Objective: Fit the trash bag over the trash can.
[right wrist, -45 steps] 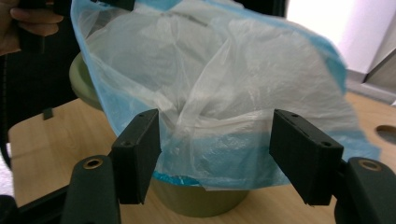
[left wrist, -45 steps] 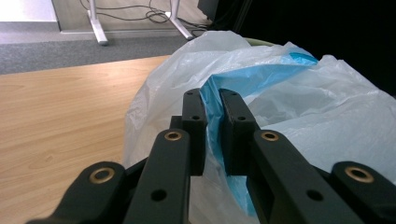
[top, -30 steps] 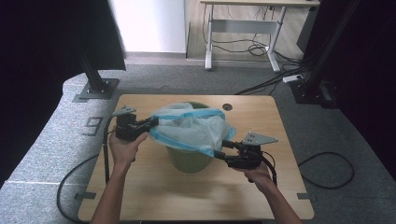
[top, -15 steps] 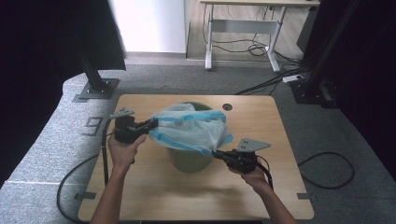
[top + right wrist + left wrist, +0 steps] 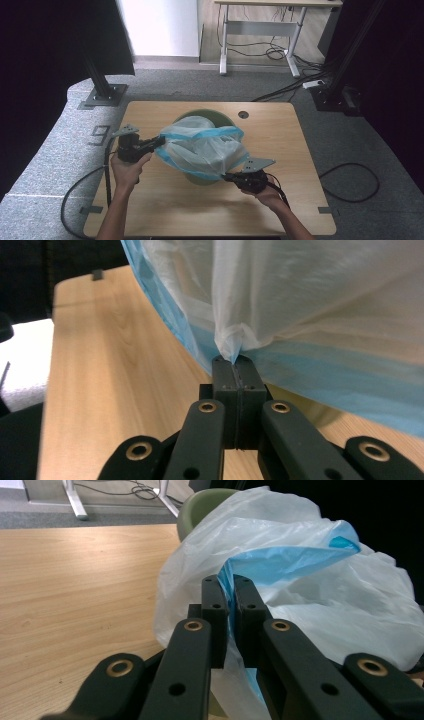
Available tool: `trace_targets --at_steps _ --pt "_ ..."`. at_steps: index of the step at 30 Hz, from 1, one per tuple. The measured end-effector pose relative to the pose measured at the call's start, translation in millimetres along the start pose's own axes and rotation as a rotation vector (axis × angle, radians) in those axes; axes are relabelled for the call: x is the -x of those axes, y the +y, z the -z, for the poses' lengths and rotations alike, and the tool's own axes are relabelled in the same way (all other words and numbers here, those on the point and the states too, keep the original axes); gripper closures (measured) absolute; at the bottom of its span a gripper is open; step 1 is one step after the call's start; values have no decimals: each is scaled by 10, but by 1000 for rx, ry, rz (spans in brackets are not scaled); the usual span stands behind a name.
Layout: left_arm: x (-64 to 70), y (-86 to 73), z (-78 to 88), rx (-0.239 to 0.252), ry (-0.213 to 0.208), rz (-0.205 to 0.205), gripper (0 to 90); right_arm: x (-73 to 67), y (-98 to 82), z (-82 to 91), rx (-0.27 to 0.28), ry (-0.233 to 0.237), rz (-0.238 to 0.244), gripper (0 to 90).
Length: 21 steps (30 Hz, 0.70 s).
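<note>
The left gripper (image 5: pixel 159 142) is clamped on the blue hem of the plastic bag (image 5: pixel 202 147) at nine o'clock — the right gripper (image 5: pixel 229 177), having just been closing, pinches its edge at five o'clock. The bag drapes over the green bin (image 5: pixel 216 116) mid-worktop (image 5: pixel 280 200).

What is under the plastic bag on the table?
A green bin stands under the plastic bag; its rim shows behind and its wall below. The bag covers its inside.

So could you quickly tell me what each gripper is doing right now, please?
Left gripper: jaws shut on the blue rim of the plastic bag.
Right gripper: jaws shut on a pinch of the bag's rim.
</note>
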<state>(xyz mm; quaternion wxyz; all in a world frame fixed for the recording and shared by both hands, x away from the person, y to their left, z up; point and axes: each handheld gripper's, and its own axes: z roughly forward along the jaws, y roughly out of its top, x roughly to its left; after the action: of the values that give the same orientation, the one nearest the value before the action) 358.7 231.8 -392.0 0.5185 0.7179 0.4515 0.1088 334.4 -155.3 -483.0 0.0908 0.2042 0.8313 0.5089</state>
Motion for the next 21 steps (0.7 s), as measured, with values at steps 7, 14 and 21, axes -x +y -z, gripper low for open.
trace_targets --at_steps 7,14,21 --pt "-30 -2 -38 22 15 8 884 84 -168 11 3 -35 -42 888" --pt "-27 -12 -55 20 21 6 885 -11 -235 215 70 -68 -16 650" --pt "-48 -17 -18 26 25 11 885 190 -155 891 209 -157 -75 553"
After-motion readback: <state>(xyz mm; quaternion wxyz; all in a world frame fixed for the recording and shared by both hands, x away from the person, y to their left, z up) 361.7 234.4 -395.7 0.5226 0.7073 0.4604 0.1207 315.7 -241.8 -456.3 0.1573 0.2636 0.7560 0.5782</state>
